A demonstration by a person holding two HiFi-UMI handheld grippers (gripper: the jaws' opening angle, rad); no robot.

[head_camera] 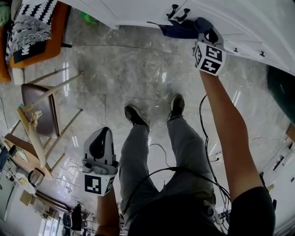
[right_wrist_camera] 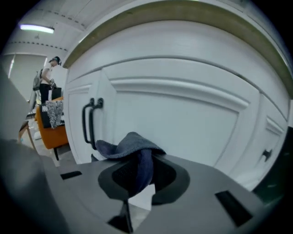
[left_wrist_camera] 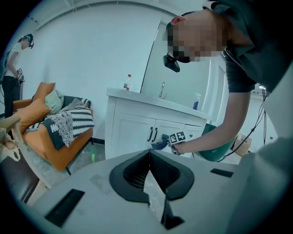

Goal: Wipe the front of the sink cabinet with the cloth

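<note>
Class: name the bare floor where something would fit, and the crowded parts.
Bare floor lies between the sink cabinet, the wooden chair and the person's shoes. Crowded: the left edge, with chair and orange seat.

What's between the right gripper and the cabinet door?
Only the cloth, pinched in the right gripper's jaws and bunched in front of the door; the right gripper view shows it.
</note>
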